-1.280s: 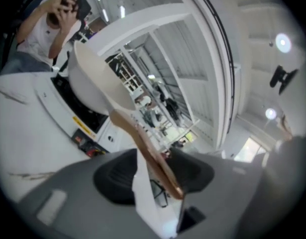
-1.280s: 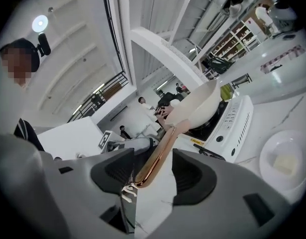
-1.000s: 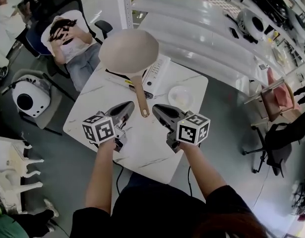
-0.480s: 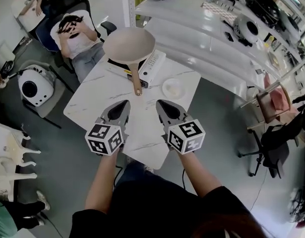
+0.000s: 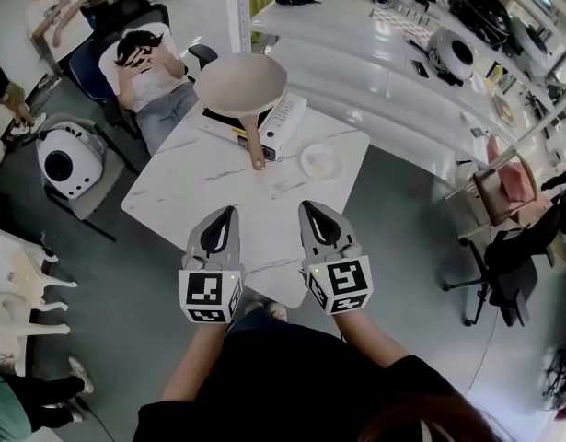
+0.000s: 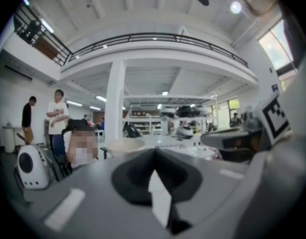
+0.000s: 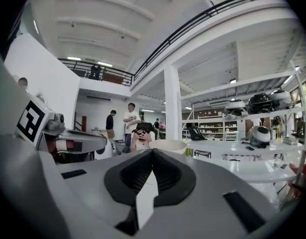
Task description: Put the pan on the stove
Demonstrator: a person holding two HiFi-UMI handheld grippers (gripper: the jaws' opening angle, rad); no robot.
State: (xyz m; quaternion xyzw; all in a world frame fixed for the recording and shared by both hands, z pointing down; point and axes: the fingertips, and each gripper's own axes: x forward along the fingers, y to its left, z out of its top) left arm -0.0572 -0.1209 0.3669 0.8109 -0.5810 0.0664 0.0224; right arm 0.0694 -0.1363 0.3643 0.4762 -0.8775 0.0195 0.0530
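Pan (image 5: 240,83) sits on the stove (image 5: 281,123) at the far side of the white desk (image 5: 195,187), its handle pointing toward the person. A small plate (image 5: 321,162) lies right of the stove. Left gripper (image 5: 227,215) and right gripper (image 5: 309,210) hover over the near desk edge, well apart from the pan, jaws pressed together, nothing held.

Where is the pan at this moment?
In the head view, the pan rests on the stove at the far edge of the table, beyond and left of the small white plate.
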